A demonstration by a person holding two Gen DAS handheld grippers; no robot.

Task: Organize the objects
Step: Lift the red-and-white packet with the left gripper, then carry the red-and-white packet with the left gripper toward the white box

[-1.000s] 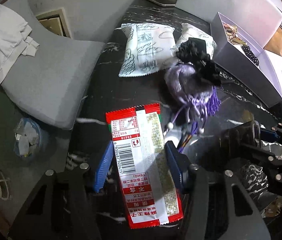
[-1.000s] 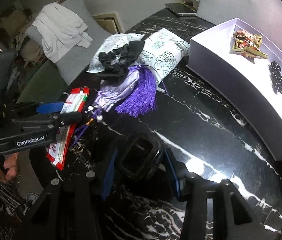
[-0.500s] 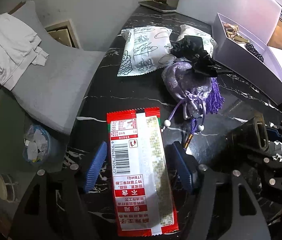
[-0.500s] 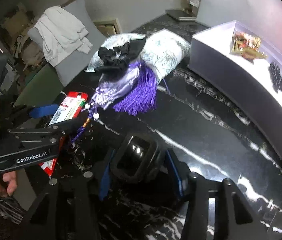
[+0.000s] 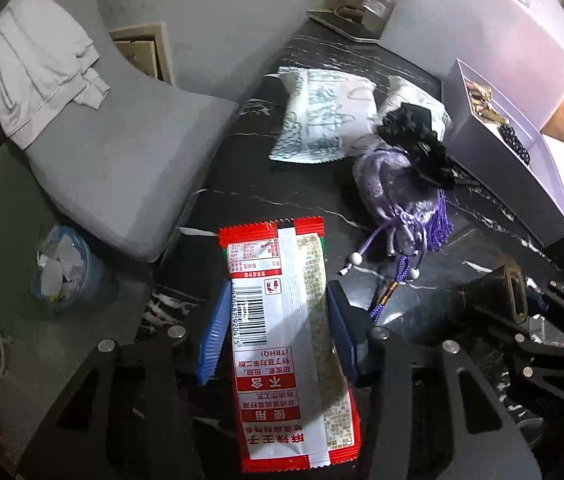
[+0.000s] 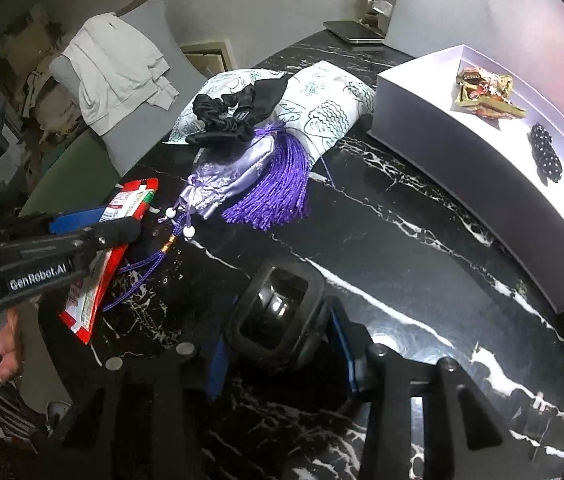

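Note:
A red and white snack packet (image 5: 282,360) lies lengthwise between the blue pads of my left gripper (image 5: 278,292). Its jaws are closing, and both pads touch the packet's long edges. From the right wrist view the same left gripper (image 6: 94,228) sits at the table's left edge over the packet (image 6: 82,304). My right gripper (image 6: 282,312) is closing too, its pads pressed on both sides of a black rectangular ring-shaped case (image 6: 258,344), just above the black marble table (image 6: 381,240). That case (image 5: 509,292) also shows at the right of the left wrist view.
A purple tasselled pouch (image 6: 234,176) under a black scrunchie (image 6: 226,116) lies beside white patterned packs (image 5: 325,116). An open white box (image 6: 421,92) on the right holds sweets (image 6: 485,92) and a black beaded item (image 6: 545,152). A grey chair (image 5: 122,152) and a bin (image 5: 62,268) stand left of the table.
The left jaws widened around the packet half a second ago and have closed back onto its edges; the left hand drew back a little. The right gripper keeps hold of the black case.

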